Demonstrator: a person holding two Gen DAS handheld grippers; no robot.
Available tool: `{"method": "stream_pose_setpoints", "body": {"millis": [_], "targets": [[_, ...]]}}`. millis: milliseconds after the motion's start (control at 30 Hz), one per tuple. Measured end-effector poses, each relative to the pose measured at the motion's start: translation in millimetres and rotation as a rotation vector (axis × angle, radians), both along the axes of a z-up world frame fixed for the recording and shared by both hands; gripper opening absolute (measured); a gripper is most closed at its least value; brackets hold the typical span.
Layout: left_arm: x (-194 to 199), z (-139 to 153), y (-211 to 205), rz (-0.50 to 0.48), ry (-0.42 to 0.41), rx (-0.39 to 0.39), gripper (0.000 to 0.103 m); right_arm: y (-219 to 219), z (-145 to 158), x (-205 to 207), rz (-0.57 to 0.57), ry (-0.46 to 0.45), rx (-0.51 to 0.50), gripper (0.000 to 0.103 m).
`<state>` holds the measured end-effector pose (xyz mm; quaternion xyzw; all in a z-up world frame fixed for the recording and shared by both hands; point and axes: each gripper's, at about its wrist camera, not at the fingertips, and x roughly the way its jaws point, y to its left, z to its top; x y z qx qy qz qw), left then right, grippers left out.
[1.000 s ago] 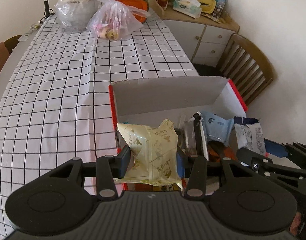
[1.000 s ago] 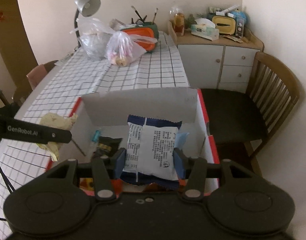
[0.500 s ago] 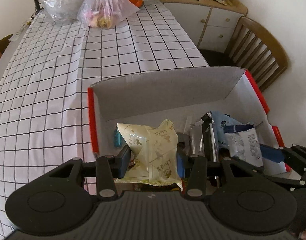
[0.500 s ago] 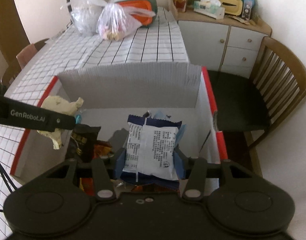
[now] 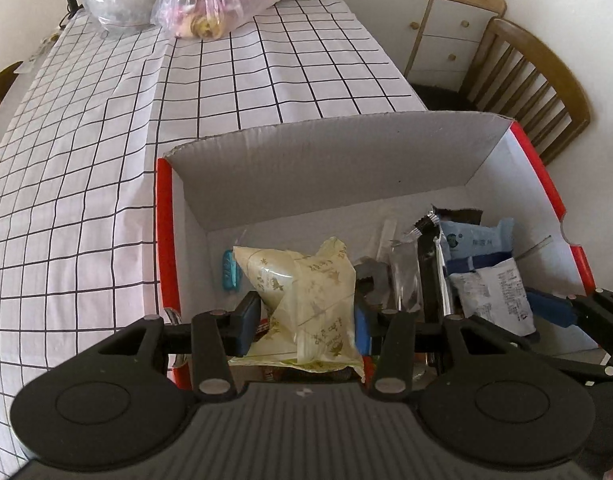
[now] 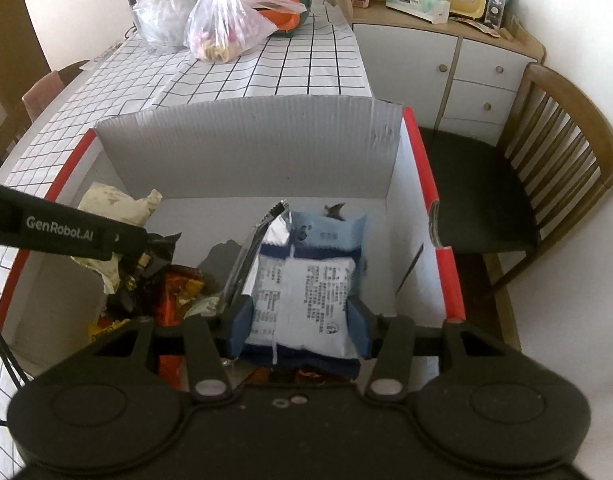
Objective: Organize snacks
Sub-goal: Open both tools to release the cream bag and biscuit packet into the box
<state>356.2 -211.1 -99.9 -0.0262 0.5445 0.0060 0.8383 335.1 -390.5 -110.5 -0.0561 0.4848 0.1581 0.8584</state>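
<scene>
Two grippers, each clamped on a snack, low over the red-edged box.
Left gripper grips the yellowish packet at the box's 9 o'clock side; right gripper pinches the white-and-blue packet toward 3 o'clock, above the loose snacks.

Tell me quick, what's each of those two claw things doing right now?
Left gripper: closed on the pale yellow snack bag.
Right gripper: closed on the blue and white snack packet.
</scene>
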Motion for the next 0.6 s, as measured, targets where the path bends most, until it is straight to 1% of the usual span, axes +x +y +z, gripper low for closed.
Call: {"method": "stream_pose_setpoints", "body": {"millis": [67,133,200,233,400,500,600], "targets": [[-2,-1,0,0.0,-0.003,0.0,0.048,-1,1,-1,-0.002,0.0,0.007,0.05],[-5,-1,0,0.0,-0.01,-0.001,0.056,-1,1,-2,-0.007,-0.006,0.009,0.052],[-8,1,1,0.001,-0.023,-0.005,0.059,-2,3,-5,-0.012,-0.012,0.017,0.056],[-10,2,1,-0.002,-0.032,-0.007,0.06,-2,5,-7,-0.015,-0.017,0.02,0.058],[-19,10,5,-0.009,-0.063,-0.025,0.066,-1,15,-16,-0.027,-0.042,0.038,0.063],[-26,15,7,-0.012,-0.084,-0.031,0.067,-2,22,-23,-0.033,-0.057,0.052,0.064],[-36,21,10,-0.023,-0.104,-0.035,0.068,-2,30,-30,-0.038,-0.072,0.069,0.069]]}}
